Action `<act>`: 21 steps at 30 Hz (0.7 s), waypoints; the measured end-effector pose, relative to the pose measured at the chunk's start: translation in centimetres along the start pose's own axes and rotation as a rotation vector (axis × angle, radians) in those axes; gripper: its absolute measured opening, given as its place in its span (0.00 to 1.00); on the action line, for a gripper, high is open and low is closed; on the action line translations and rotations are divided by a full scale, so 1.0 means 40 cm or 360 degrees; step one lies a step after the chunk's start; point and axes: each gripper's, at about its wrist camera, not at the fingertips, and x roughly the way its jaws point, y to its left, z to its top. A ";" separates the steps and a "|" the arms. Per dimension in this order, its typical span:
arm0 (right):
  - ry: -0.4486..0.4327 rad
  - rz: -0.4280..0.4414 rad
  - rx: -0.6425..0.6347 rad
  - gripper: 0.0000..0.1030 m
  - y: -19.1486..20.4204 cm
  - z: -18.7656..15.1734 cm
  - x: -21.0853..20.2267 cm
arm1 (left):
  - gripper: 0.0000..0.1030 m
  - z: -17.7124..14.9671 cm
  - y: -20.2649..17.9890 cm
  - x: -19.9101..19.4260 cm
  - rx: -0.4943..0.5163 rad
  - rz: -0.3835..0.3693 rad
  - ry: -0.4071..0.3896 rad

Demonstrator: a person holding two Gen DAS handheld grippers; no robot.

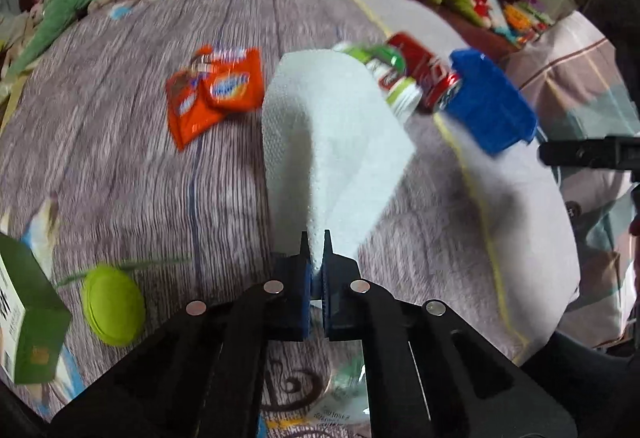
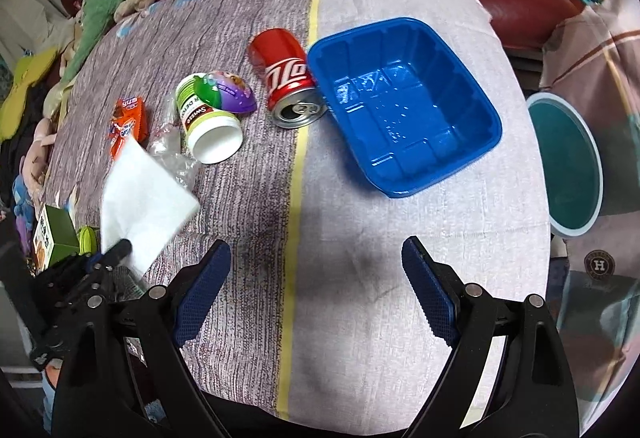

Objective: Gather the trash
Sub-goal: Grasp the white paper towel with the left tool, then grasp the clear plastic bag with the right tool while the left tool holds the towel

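A round table covered in a purple-grey and pale cloth with a yellow stripe [image 2: 296,166] carries the litter; beside its far right edge stands a teal round bin with a white rim [image 2: 568,166], off the table; on the pale half sits a blue rectangular plastic tray [image 2: 404,102], with a red drink can [image 2: 288,78] lying on its side against the tray's left wall; left of the can lies a white-and-green plastic bottle [image 2: 208,122] with a purple-green egg-shaped shell [image 2: 228,90] on it; further left lie orange snack wrappers [image 1: 216,90]. The left gripper [image 1: 316,258] has its jaws pinched onto a white paper napkin [image 1: 324,126], held above the cloth; the right gripper [image 2: 316,290] hangs wide apart, holding nothing.
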 end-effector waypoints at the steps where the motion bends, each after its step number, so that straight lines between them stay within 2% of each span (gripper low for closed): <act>1: -0.0001 0.0002 0.0002 0.81 0.002 0.002 0.000 | 0.04 0.007 -0.002 0.004 0.0000 -0.0004 -0.0003; 4: -0.0016 0.0009 -0.0003 0.81 0.010 0.006 -0.006 | 0.04 0.023 -0.002 0.027 -0.0017 -0.0063 0.0031; 8: -0.0014 0.0001 -0.0008 0.81 0.013 0.013 -0.006 | 0.04 0.038 -0.013 0.039 -0.0021 -0.0076 0.0046; 15: -0.0037 0.0027 -0.0062 0.81 0.054 0.059 -0.005 | 0.04 0.115 0.079 -0.084 -0.0178 -0.0061 -0.0180; 18: -0.0028 0.0078 -0.0116 0.81 0.098 0.078 0.014 | 0.04 0.132 0.126 -0.100 -0.0256 -0.0034 -0.0222; 21: -0.0006 0.0162 -0.0187 0.81 0.160 0.095 0.041 | 0.04 0.143 0.177 -0.087 -0.0341 -0.0028 -0.0212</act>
